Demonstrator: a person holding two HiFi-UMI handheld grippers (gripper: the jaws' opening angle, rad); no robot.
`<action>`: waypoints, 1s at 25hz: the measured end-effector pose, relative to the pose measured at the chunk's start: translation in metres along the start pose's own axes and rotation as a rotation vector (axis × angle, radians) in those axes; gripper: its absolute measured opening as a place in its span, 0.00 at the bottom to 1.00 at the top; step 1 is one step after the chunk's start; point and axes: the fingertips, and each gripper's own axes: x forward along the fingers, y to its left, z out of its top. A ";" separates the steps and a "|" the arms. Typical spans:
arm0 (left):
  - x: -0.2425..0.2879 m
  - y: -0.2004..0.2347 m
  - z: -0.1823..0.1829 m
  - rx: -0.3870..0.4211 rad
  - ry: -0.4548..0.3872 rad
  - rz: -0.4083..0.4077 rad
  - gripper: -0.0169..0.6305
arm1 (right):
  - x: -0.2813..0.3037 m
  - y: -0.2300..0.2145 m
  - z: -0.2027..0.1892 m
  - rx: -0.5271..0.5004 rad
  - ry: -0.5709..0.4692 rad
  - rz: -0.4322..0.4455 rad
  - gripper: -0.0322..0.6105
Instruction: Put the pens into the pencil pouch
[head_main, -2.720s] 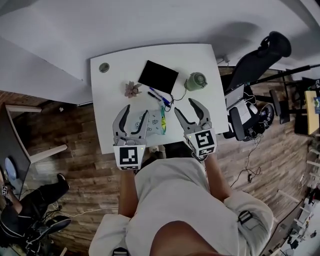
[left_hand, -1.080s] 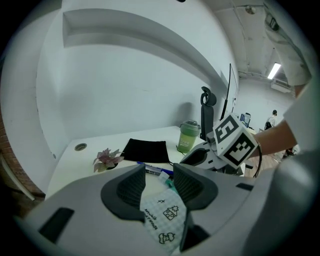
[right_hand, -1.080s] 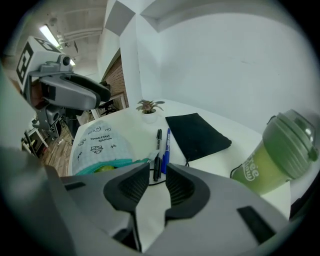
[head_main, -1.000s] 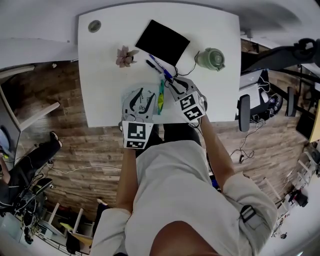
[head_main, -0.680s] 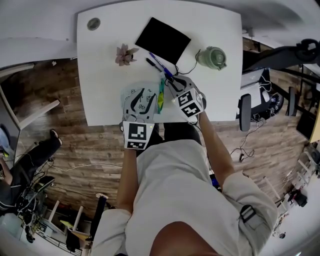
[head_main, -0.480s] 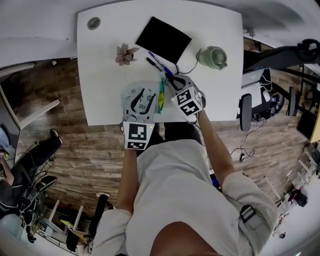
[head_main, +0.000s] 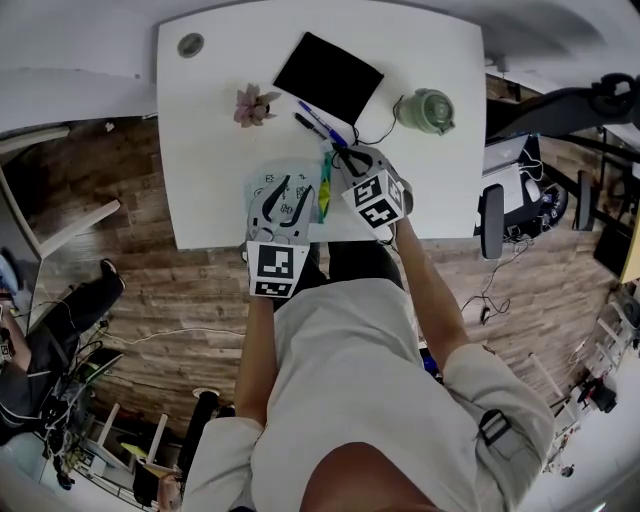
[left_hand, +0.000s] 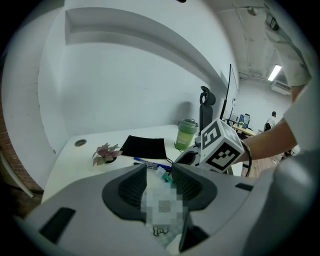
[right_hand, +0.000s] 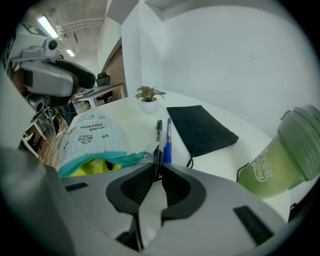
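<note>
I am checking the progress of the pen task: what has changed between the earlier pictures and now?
The right gripper moved forward to the black pen; its jaws have just been closing and now pinch the pen's near end. The left gripper came onto the pencil pouch and grips it. The blue pen, plant and green cup stayed put.

Green tumbler (right_hand: 287, 160), right of the black mat (right_hand: 200, 127), is showing white lettering, apparently "free flow". Pencil pouch (right_hand: 92, 137), left of the mat, is carrying small print, illegible.
</note>
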 end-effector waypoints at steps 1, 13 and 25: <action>-0.001 0.000 0.000 0.003 -0.002 -0.002 0.26 | -0.002 -0.001 0.001 0.004 -0.004 -0.011 0.14; -0.002 -0.015 -0.006 0.044 0.029 -0.037 0.24 | -0.045 -0.008 0.006 0.050 -0.081 -0.102 0.14; 0.009 -0.035 -0.034 0.078 0.138 -0.047 0.22 | -0.083 0.006 -0.020 0.067 -0.098 -0.128 0.14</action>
